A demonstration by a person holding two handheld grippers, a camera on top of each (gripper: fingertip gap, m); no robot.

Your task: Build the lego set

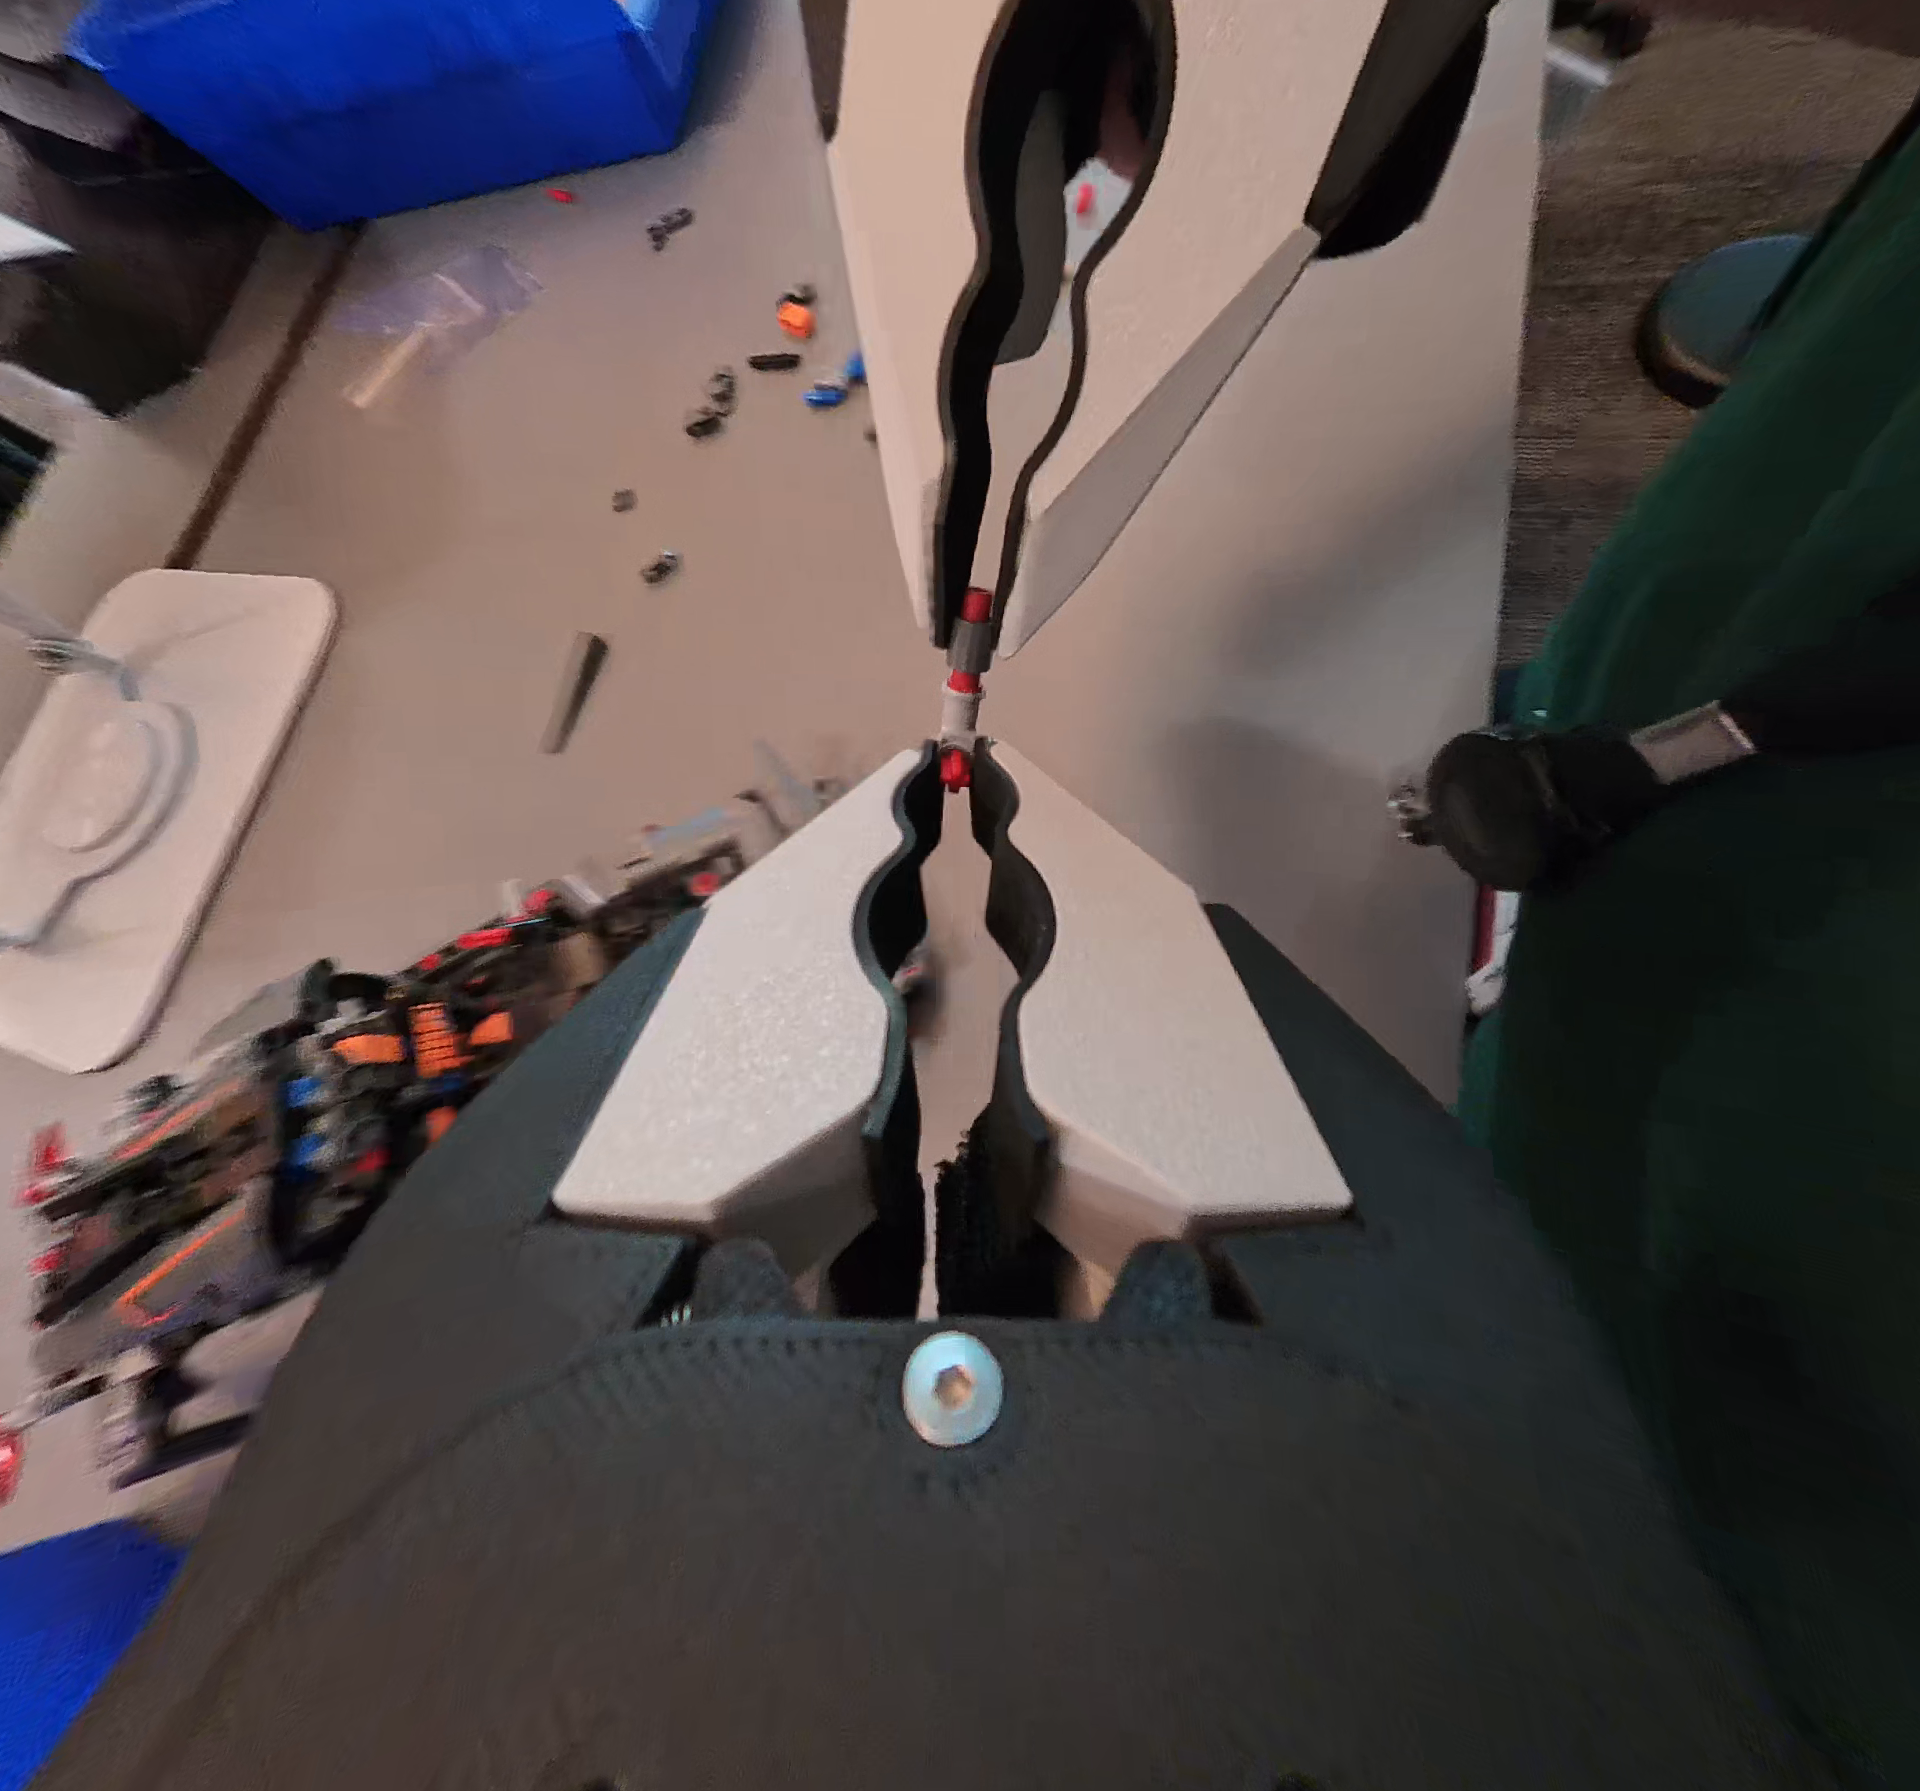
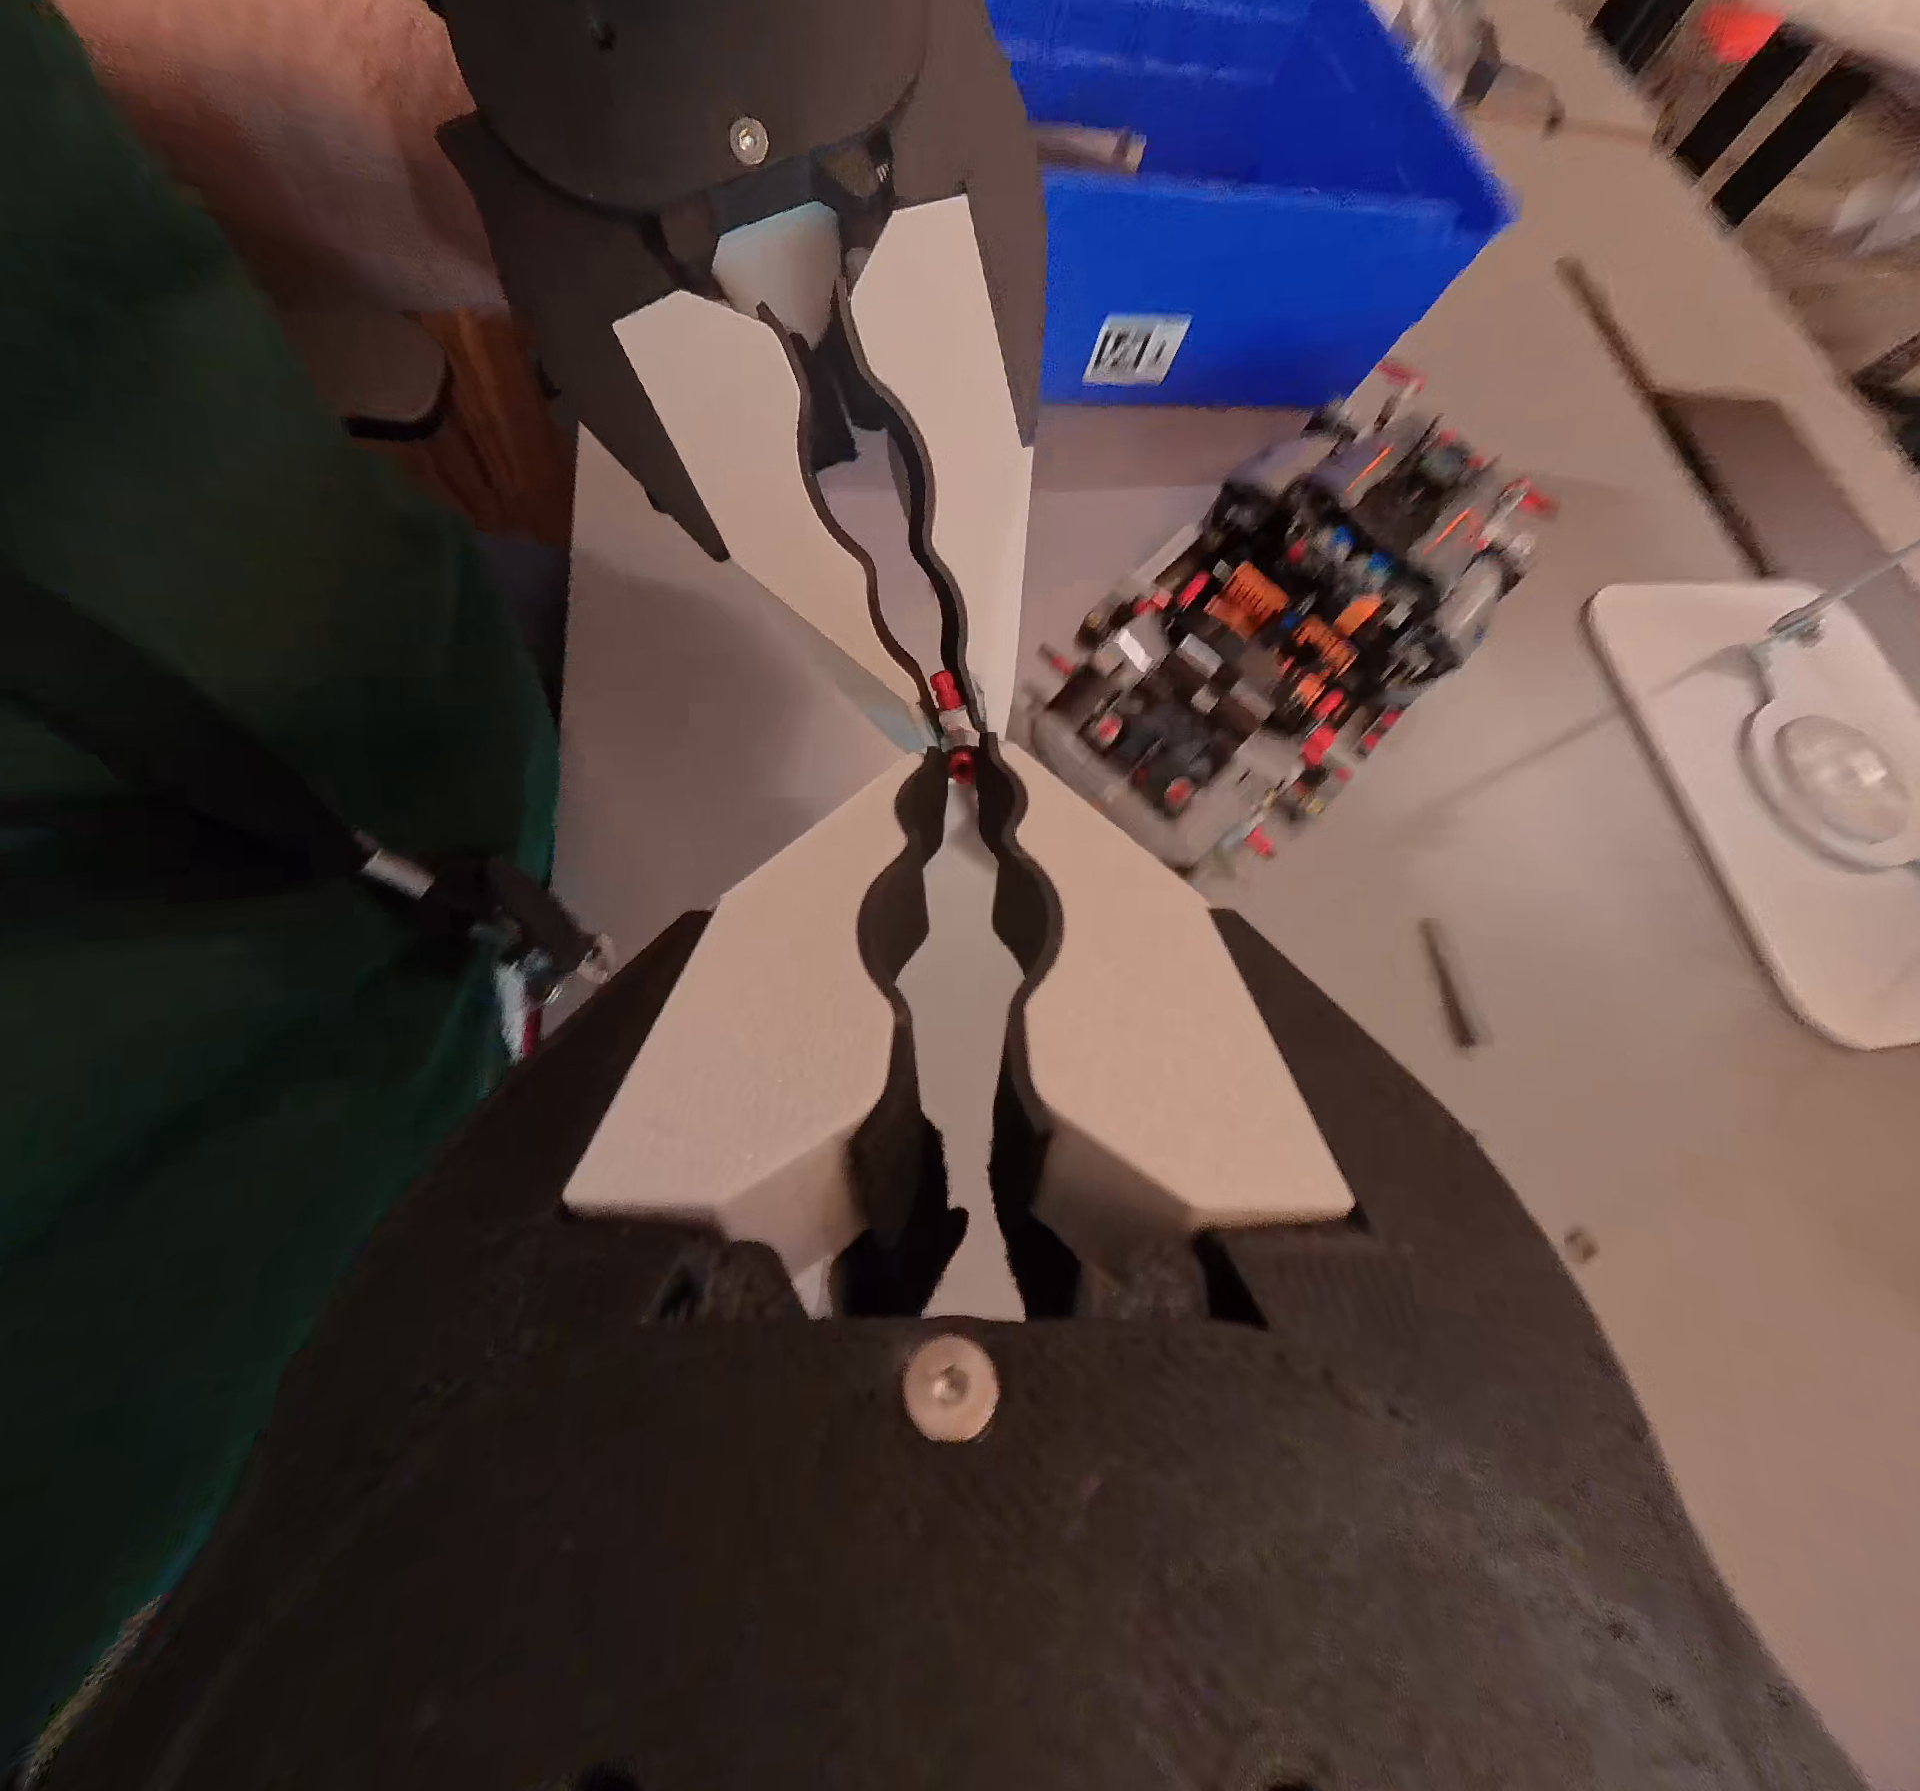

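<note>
Left tool [image 1: 954,773] and right tool [image 2: 961,767] meet tip to tip above the pale surface [image 1: 468,546], each clamped on one end of a short red-and-grey pin assembly [image 1: 966,671], its long axis running straight between them.

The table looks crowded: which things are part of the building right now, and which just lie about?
In use:
left tool
right tool
red and grey pin piece
half-built model

Lying about:
blue bin
loose small pieces
white tray
</note>
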